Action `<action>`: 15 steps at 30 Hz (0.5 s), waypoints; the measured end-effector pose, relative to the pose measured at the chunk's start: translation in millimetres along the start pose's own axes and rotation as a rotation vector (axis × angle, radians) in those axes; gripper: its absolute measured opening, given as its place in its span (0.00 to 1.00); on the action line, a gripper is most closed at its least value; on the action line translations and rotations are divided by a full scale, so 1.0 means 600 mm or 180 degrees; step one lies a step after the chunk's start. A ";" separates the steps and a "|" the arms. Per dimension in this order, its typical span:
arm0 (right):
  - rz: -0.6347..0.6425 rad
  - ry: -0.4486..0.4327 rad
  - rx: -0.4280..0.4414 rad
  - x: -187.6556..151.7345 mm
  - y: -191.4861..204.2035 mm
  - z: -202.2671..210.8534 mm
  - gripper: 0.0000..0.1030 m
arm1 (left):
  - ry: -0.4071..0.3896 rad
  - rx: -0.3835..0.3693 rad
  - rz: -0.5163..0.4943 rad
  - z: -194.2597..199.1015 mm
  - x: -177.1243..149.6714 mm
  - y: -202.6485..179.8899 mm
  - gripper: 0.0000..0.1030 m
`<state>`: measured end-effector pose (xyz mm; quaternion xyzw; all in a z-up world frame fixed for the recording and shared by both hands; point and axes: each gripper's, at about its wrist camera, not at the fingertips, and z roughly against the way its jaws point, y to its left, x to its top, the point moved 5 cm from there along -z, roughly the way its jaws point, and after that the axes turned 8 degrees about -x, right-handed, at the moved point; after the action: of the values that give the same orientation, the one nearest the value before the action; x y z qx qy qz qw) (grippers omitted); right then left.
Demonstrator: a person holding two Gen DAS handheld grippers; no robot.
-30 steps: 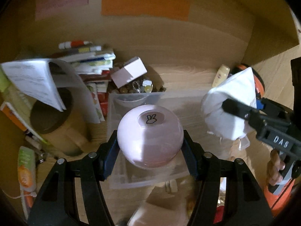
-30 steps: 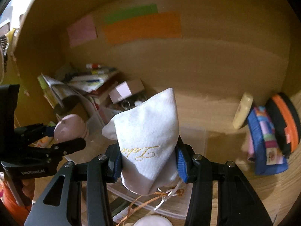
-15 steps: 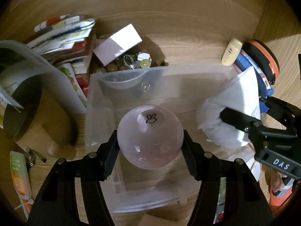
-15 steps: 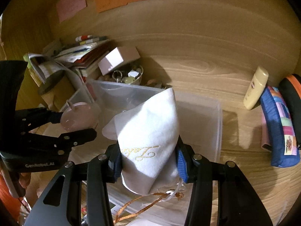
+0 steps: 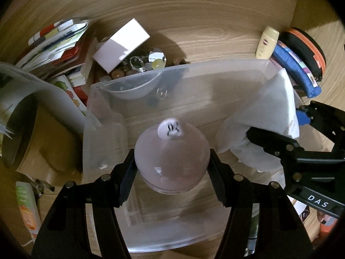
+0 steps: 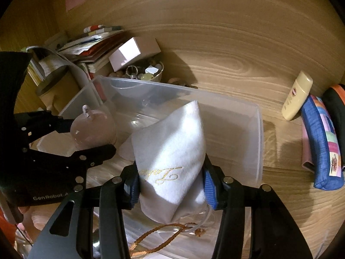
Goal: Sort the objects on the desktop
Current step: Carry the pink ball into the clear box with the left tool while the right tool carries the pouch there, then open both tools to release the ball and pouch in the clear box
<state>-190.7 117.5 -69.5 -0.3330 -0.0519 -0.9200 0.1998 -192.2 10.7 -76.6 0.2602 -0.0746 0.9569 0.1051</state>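
A clear plastic bin (image 5: 215,64) lies open on the wooden desk, and both grippers hang over it. My left gripper (image 5: 171,157) is shut on a round pale-pink jar (image 5: 172,149) with a small white cap; the jar sits low inside the bin. In the right wrist view the same jar (image 6: 92,129) shows at the left, between the left gripper's fingers (image 6: 101,151). My right gripper (image 6: 171,172) has a white cloth pouch (image 6: 172,142) with gold embroidery between its blue pads. Its jaws are opening, though the pads still touch the cloth. An orange cord (image 6: 163,235) dangles from the pouch.
Behind the bin stand a pale pink box (image 5: 123,45), a bowl of trinkets (image 5: 148,62) and a stack of books (image 5: 58,43). A round tin (image 5: 21,138) is at the left. A cream bottle (image 5: 267,41), a blue pencil case (image 5: 297,69) and an orange-rimmed case (image 5: 306,49) lie to the right.
Both grippers have come down and tilted towards the bin. The jar and the pouch now sit lower inside it, still between the fingers.
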 end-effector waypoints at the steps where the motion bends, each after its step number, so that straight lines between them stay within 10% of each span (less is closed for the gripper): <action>1: 0.0015 0.0006 -0.0018 -0.001 0.001 -0.001 0.44 | 0.0001 0.0002 -0.0010 0.000 -0.001 -0.001 0.61; 15: -0.0037 -0.0186 -0.0176 0.005 -0.005 0.014 0.76 | -0.0025 -0.0045 0.0114 0.018 -0.009 0.009 0.71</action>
<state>-189.2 121.4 -60.8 -0.3649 -0.0342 -0.9121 0.1836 -183.7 2.4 -70.9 0.2618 -0.0863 0.9571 0.0895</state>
